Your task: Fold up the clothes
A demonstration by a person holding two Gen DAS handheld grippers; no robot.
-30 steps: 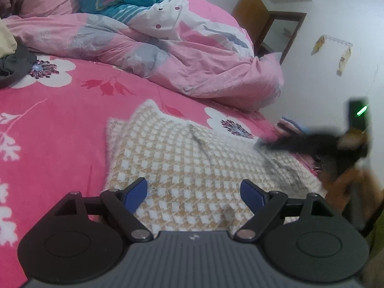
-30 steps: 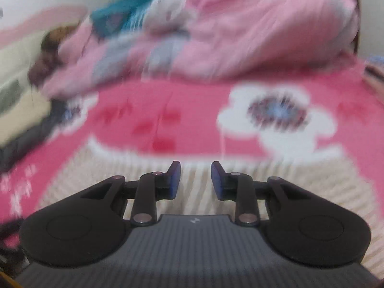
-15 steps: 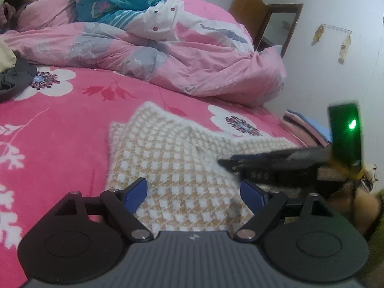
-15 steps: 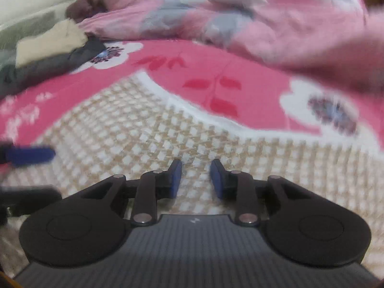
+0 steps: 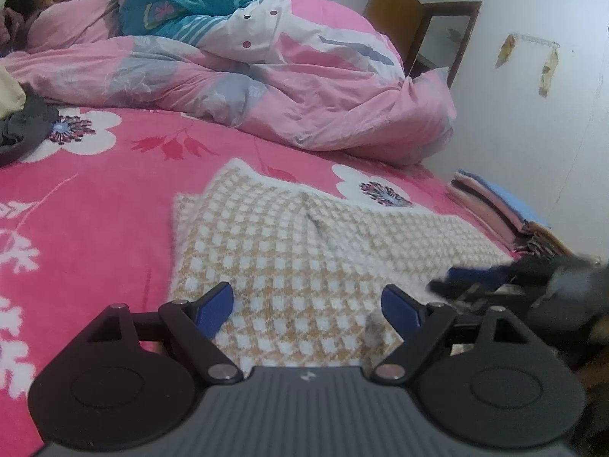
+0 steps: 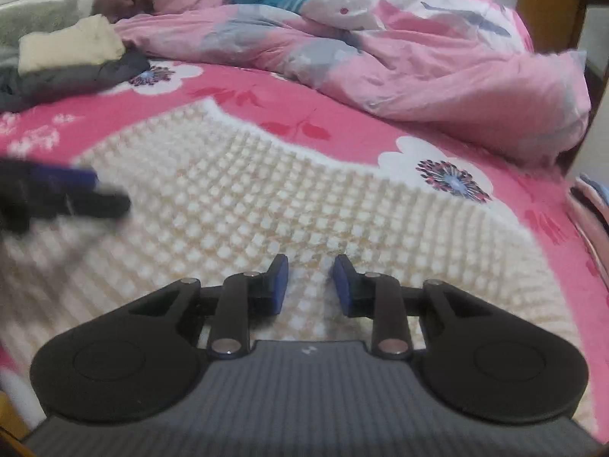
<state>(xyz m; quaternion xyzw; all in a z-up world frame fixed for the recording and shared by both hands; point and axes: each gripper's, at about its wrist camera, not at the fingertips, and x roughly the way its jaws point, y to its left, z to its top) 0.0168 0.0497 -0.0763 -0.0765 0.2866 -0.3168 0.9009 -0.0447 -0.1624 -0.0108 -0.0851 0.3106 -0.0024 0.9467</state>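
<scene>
A fuzzy tan-and-white checked sweater lies spread flat on the pink flowered bedsheet. My left gripper hovers wide open over the sweater's near edge, with nothing between its fingers. My right gripper is low over the sweater. Its jaws are closing to a narrow gap, and only the knit surface shows beyond them, none of it pinched. In the left wrist view the right gripper is a dark blur at the sweater's right edge. The left gripper shows blurred at the left of the right wrist view.
A rumpled pink quilt covers a person lying along the back of the bed. Folded clothes are stacked at the bed's right edge. A cream and dark grey pile lies at the far left. A wooden door stands behind.
The right gripper swept across and came low over the sweater's right side, rolling as it went. The left gripper stayed where it was, still wide open.
</scene>
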